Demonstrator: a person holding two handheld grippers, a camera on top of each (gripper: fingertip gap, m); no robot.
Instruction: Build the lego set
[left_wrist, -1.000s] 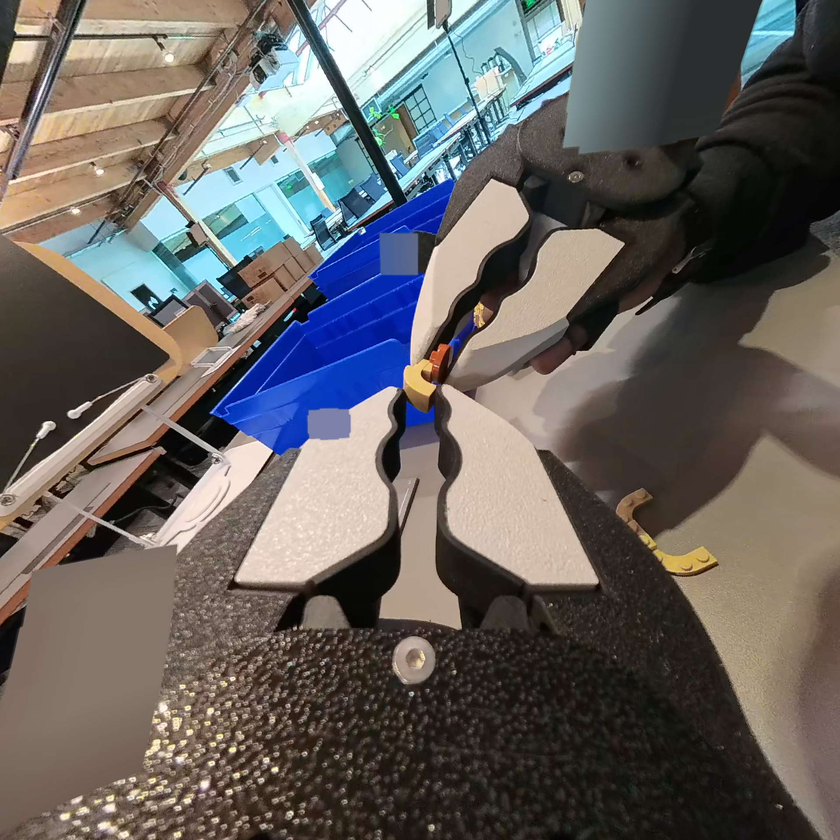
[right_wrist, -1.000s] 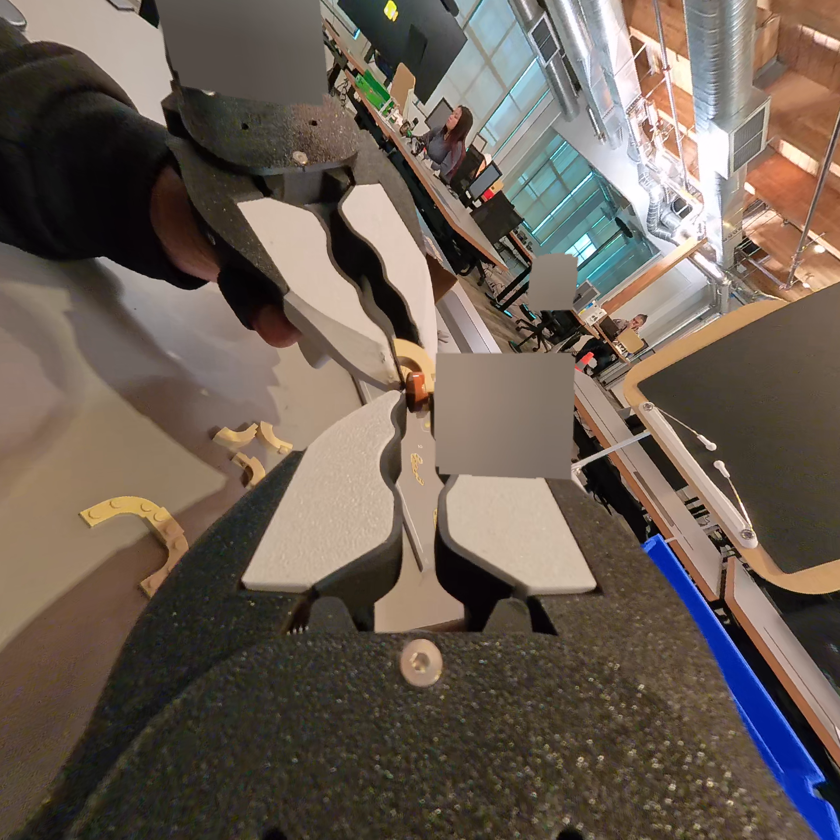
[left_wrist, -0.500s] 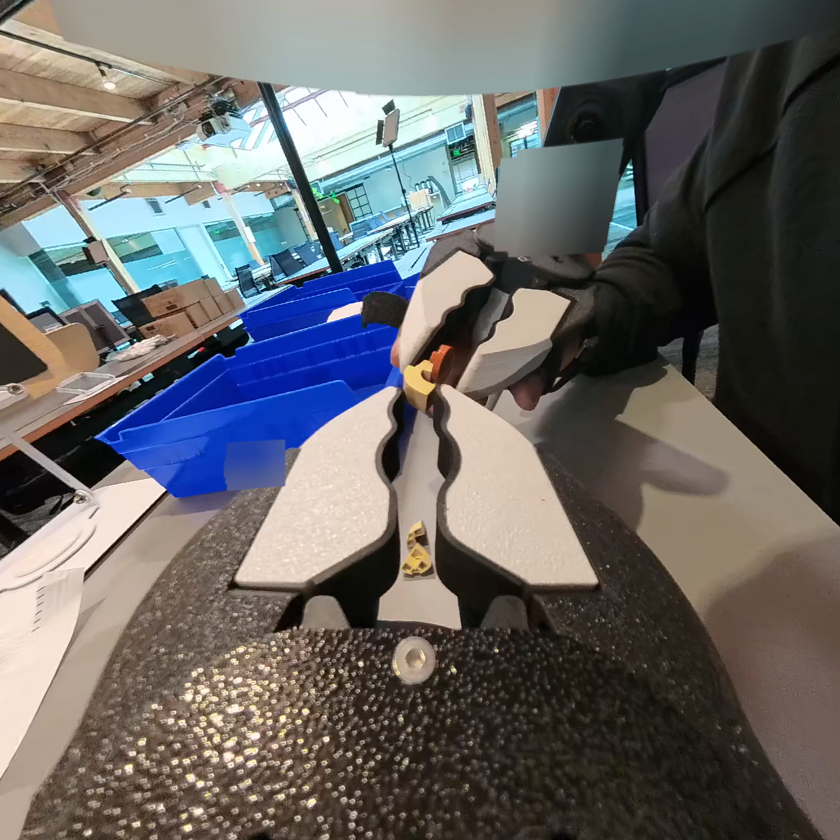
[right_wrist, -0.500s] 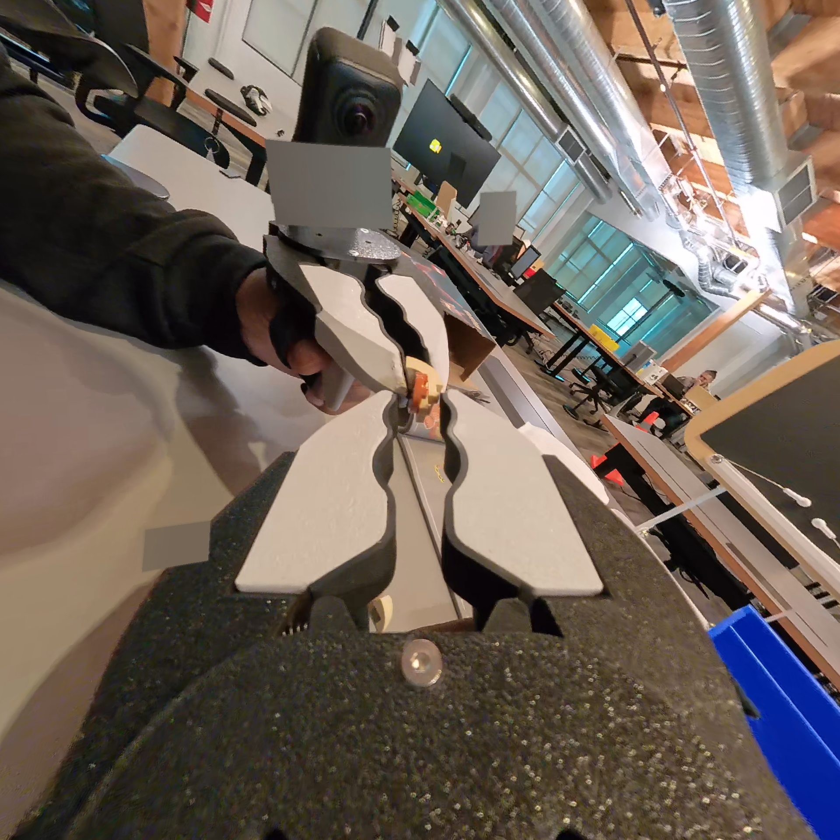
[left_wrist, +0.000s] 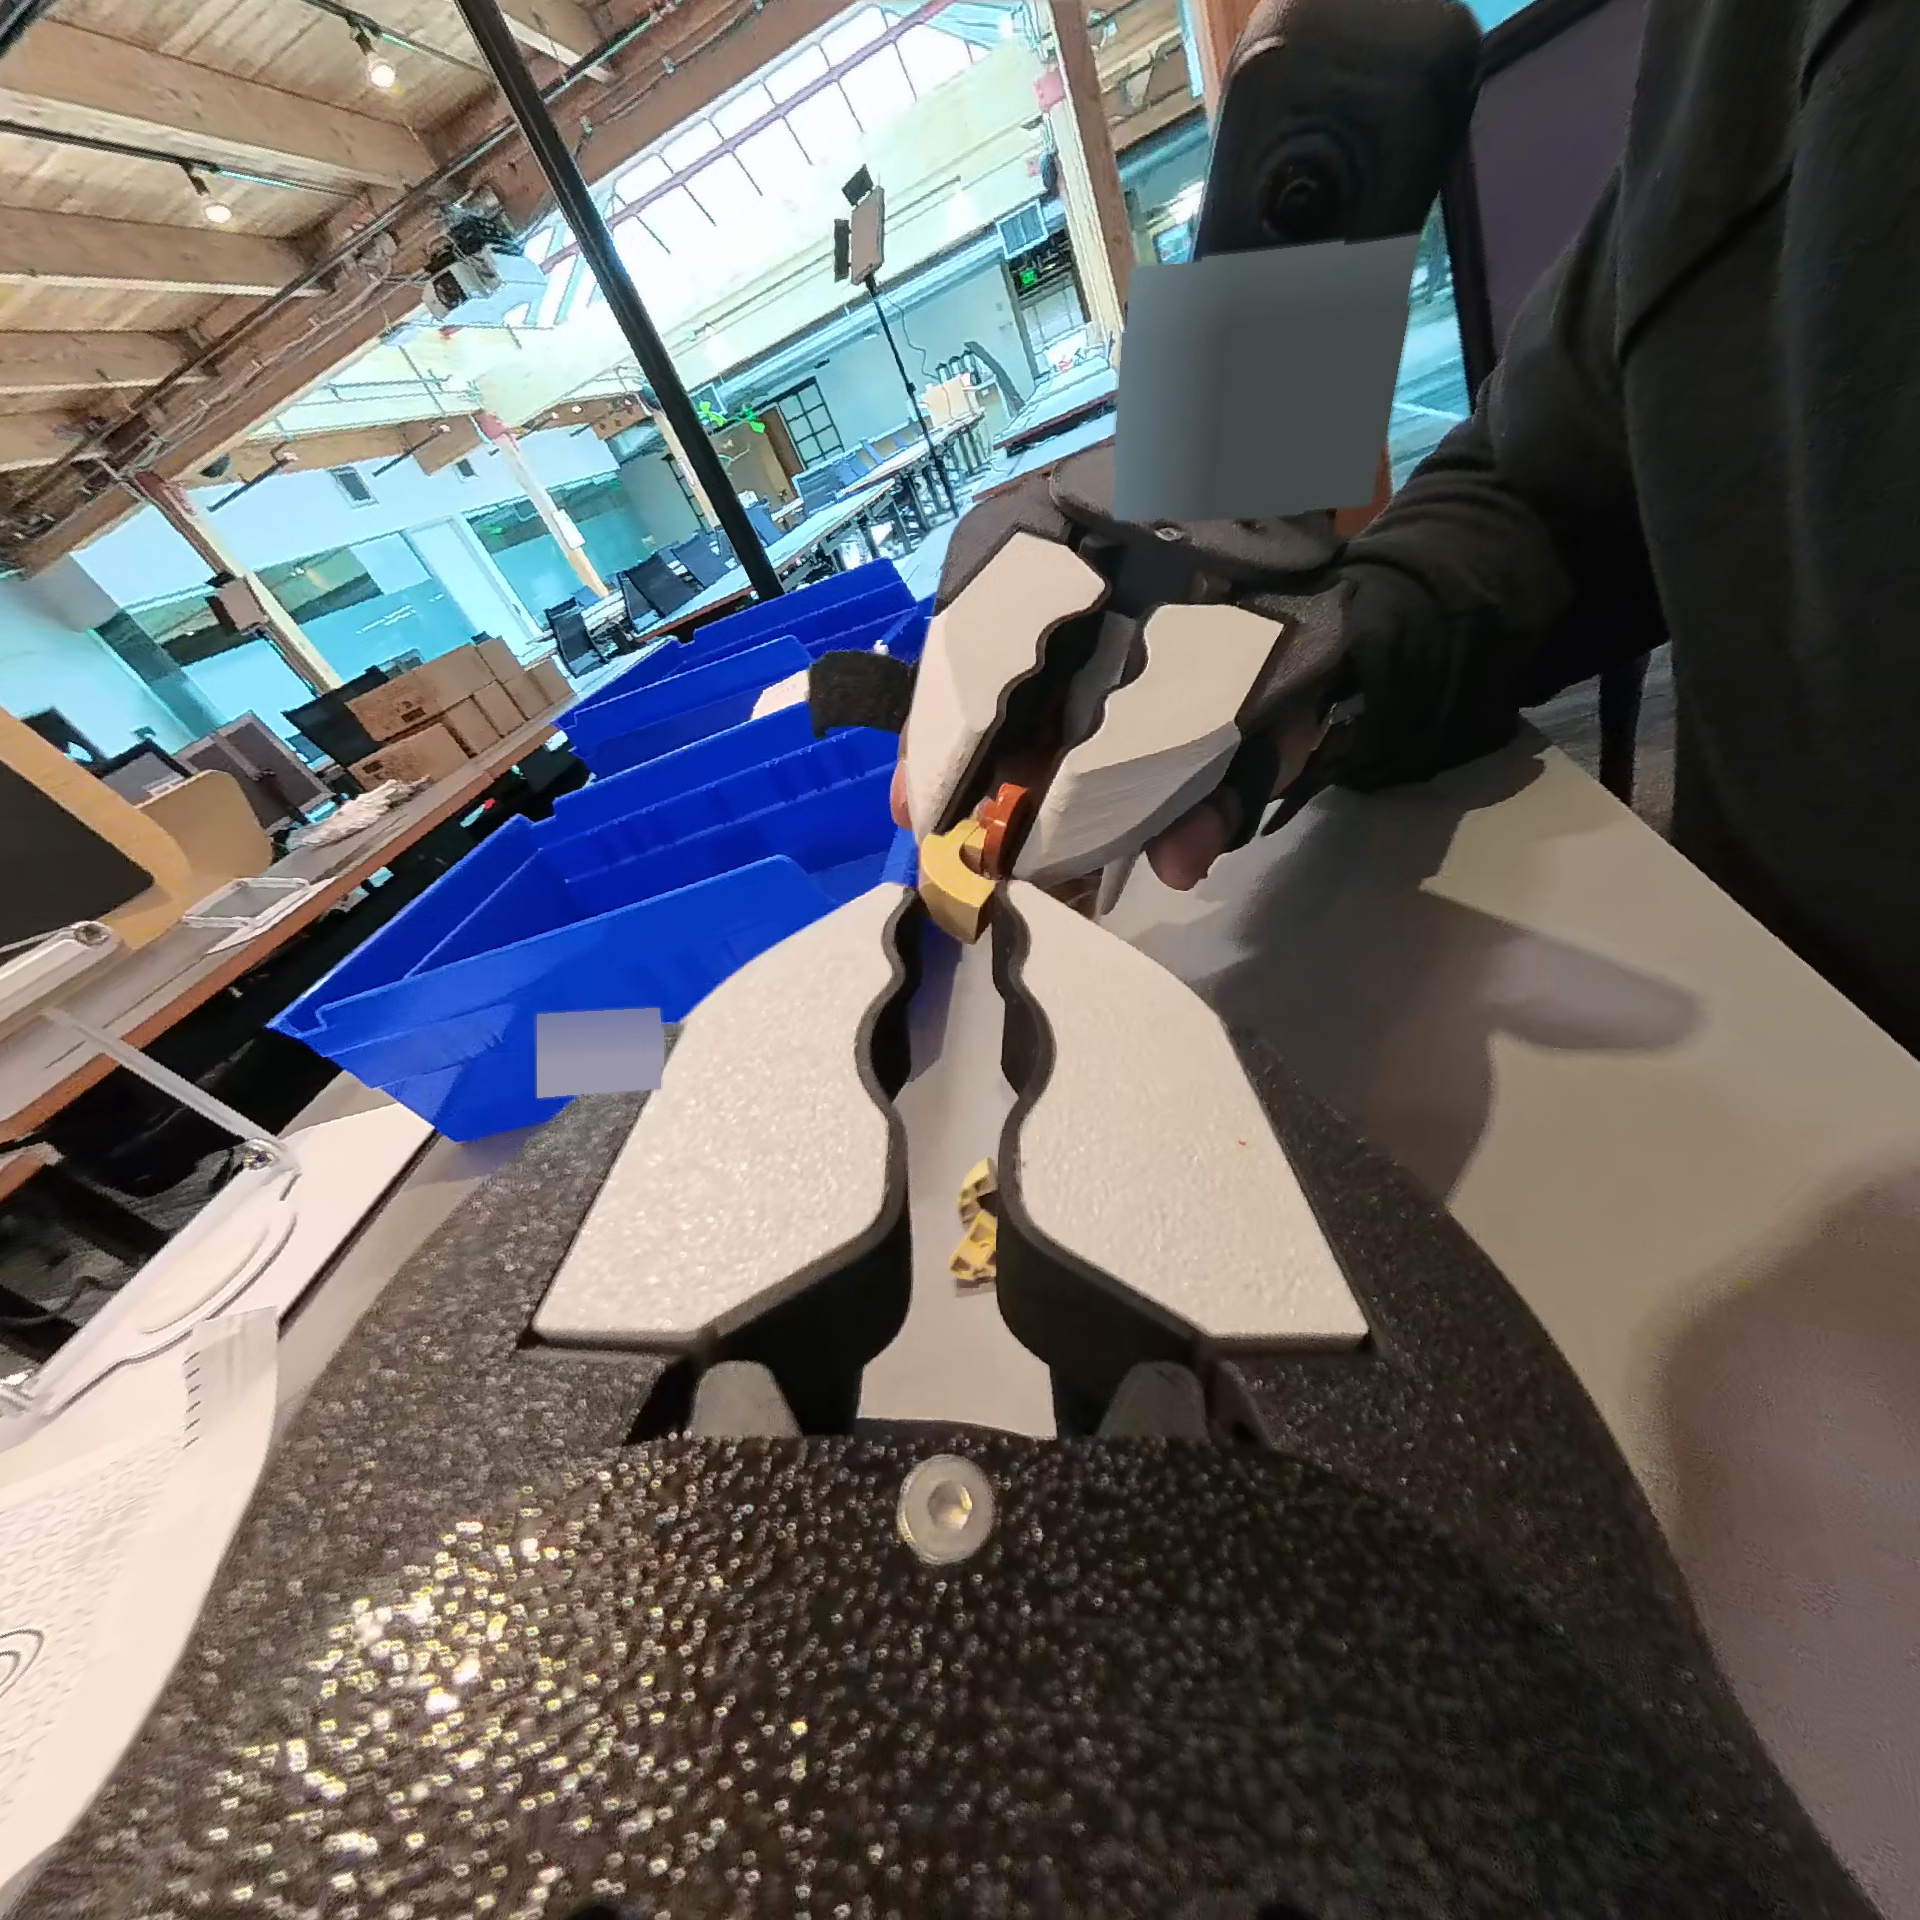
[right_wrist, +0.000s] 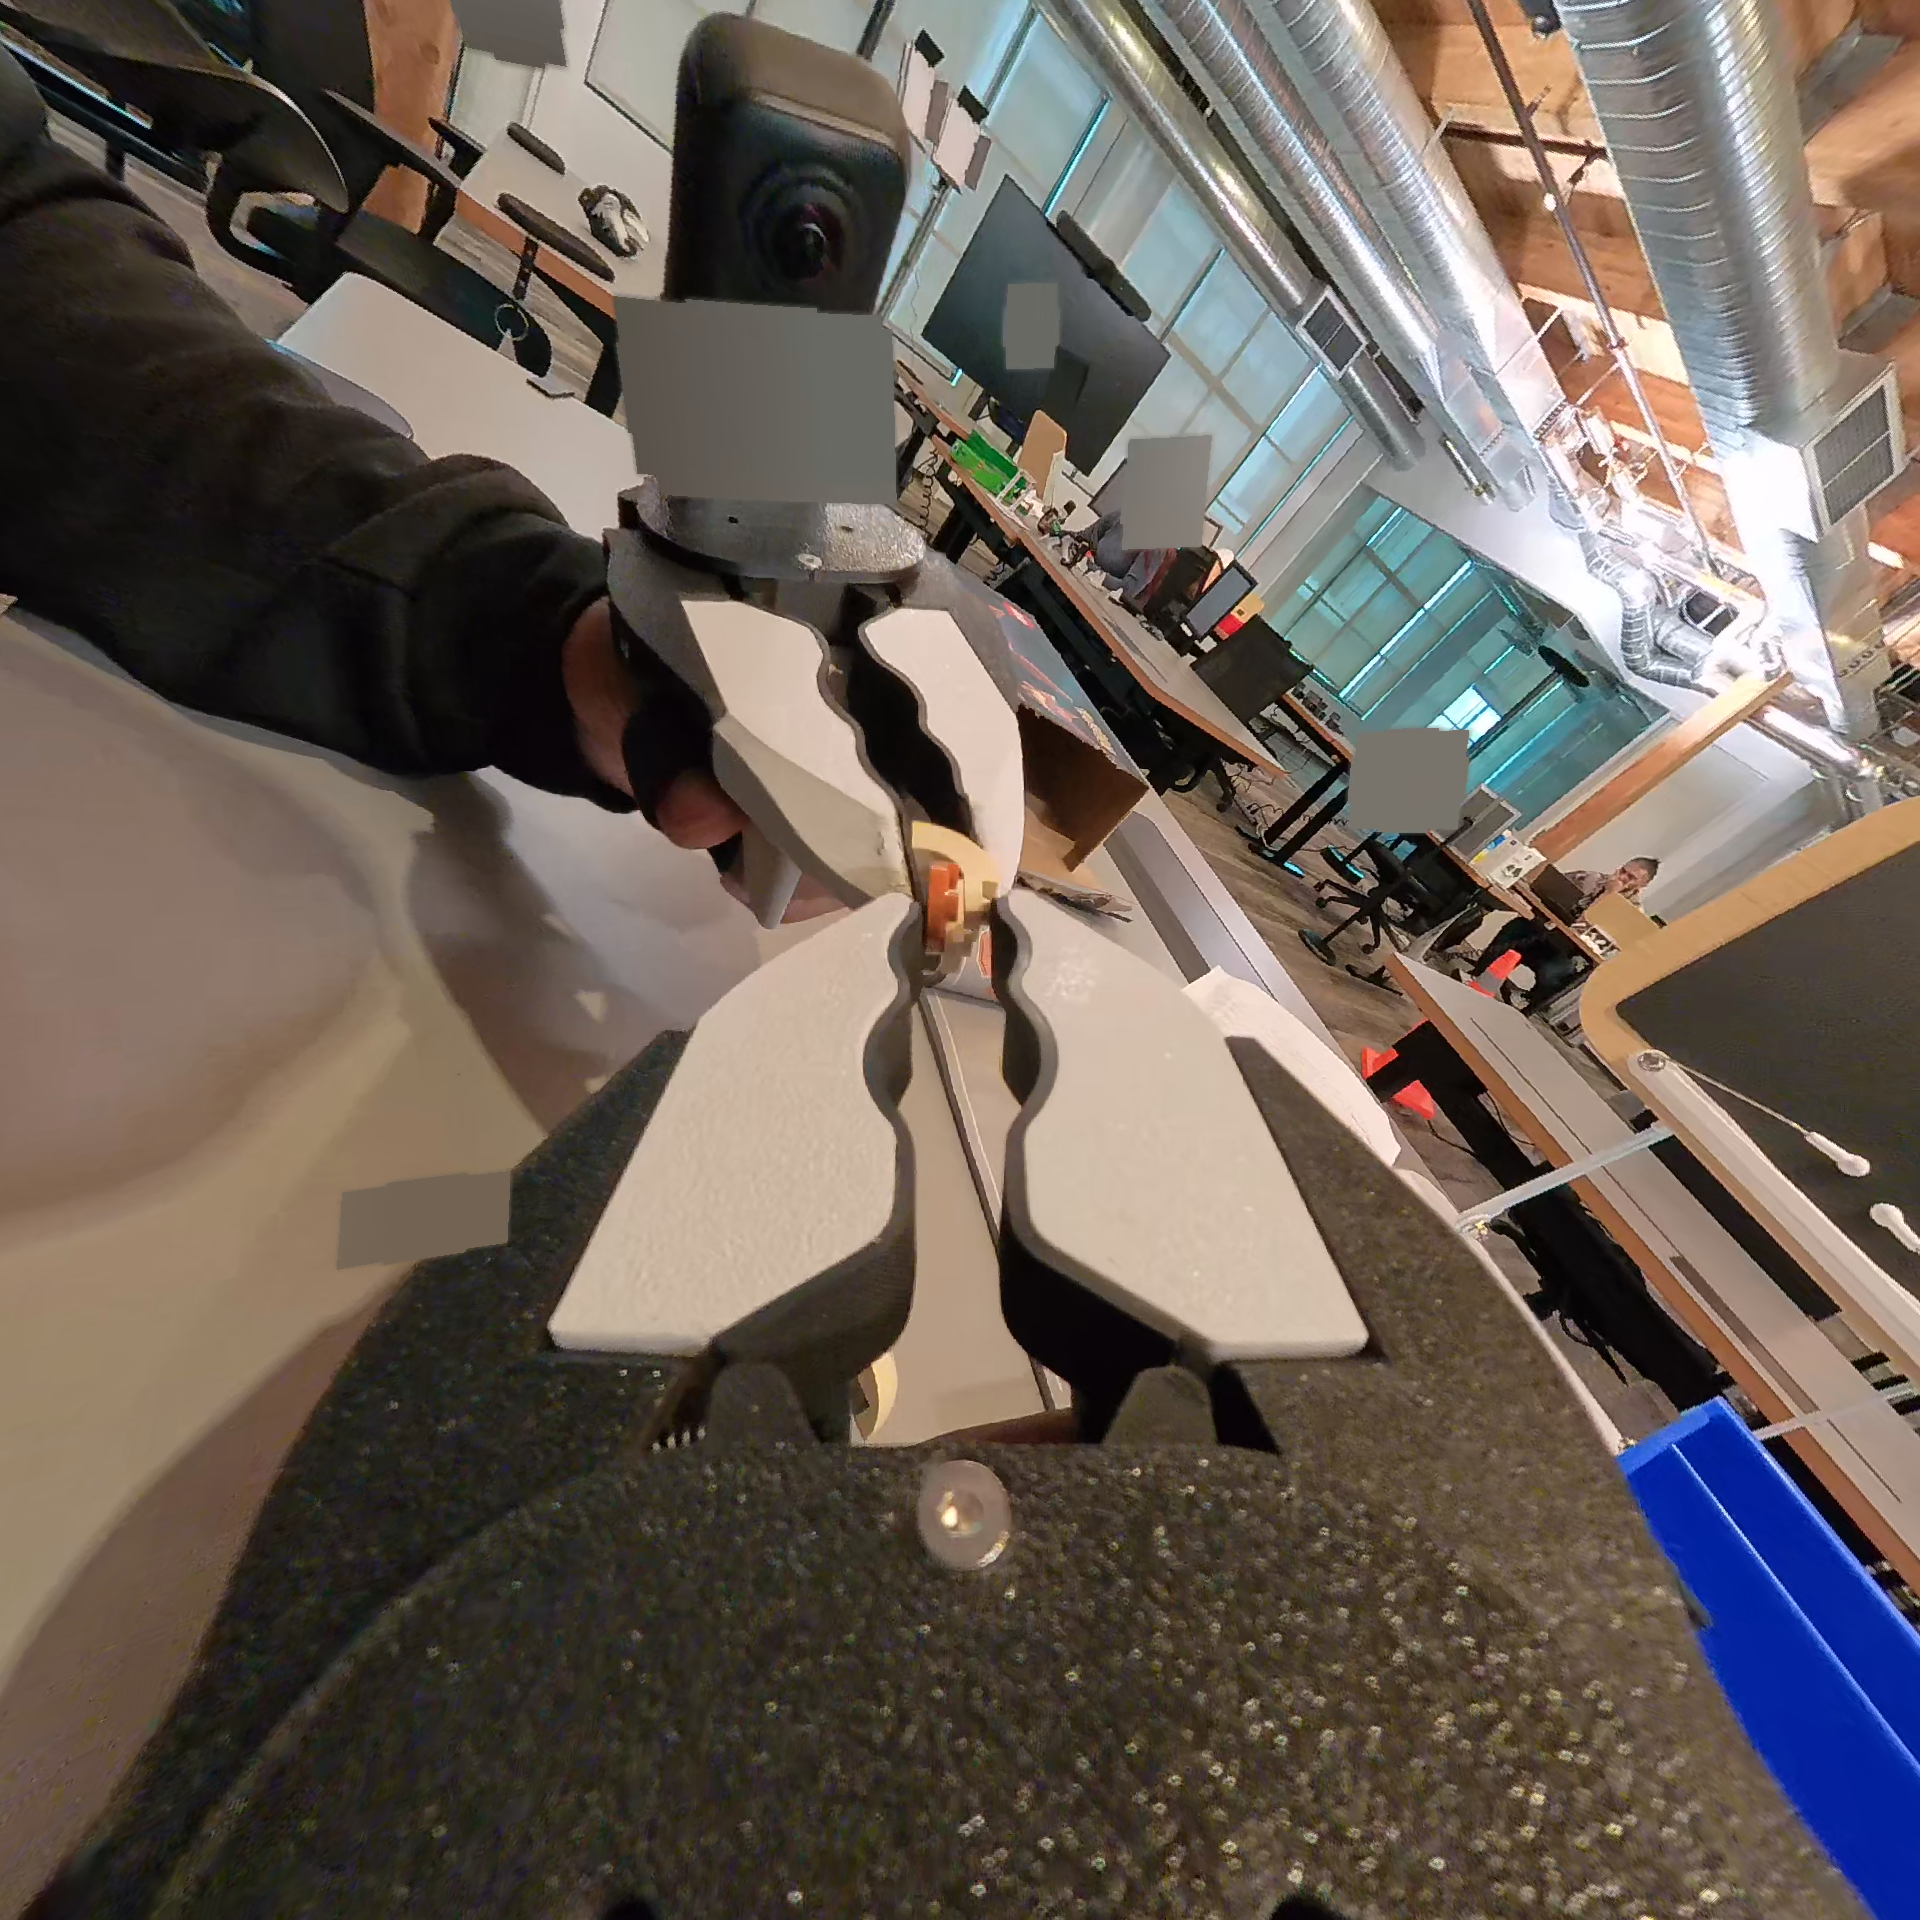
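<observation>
My left gripper is shut on a tan arch-shaped brick, pinched at its fingertips above the grey table. My right gripper faces it tip to tip and is shut on a small orange-brown round piece. The orange piece sits pressed against the inner curve of the tan arch. The left wrist view shows the right gripper in a gloved hand. The right wrist view shows the left gripper in a dark sleeve.
Blue bins stand behind the grippers at the left. Two small tan pieces lie on the table under my left fingers. White paper lies at the left edge. A cardboard box and a blue bin corner are in the right wrist view. The tips of both grippers are at nearly the same place.
Both grippers rose and levelled out from a steep tilt, keeping the two pieces together. My right jaws widened a little half a second ago and have closed again on the orange piece.
</observation>
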